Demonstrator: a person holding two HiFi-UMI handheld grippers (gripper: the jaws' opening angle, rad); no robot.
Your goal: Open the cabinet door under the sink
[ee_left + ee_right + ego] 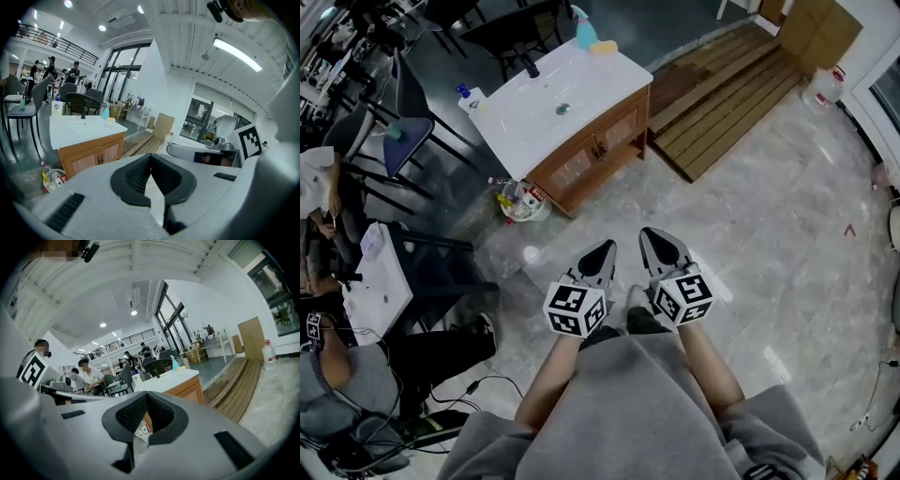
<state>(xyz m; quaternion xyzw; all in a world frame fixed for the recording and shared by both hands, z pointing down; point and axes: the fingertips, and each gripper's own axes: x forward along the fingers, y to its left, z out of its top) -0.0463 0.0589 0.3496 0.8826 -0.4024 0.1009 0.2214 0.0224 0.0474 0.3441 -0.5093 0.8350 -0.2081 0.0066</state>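
The sink cabinet (598, 150) stands a few steps ahead on the floor: wooden, with two shut doors and small handles where they meet, under a white basin top (546, 98). It also shows in the left gripper view as doors (96, 157) and in the right gripper view as a wooden side (187, 387). My left gripper (600, 255) (151, 158) and right gripper (663, 246) (146, 397) are held side by side close to my body, well short of the cabinet. Both are shut, tips meeting, with nothing held.
A bag of bottles (518, 202) lies at the cabinet's left corner. A black tap (530, 67) and a blue spray bottle (584, 31) stand on the top. A wooden platform (722, 94) lies to the right, chairs (408, 141) and seated people (337, 366) to the left.
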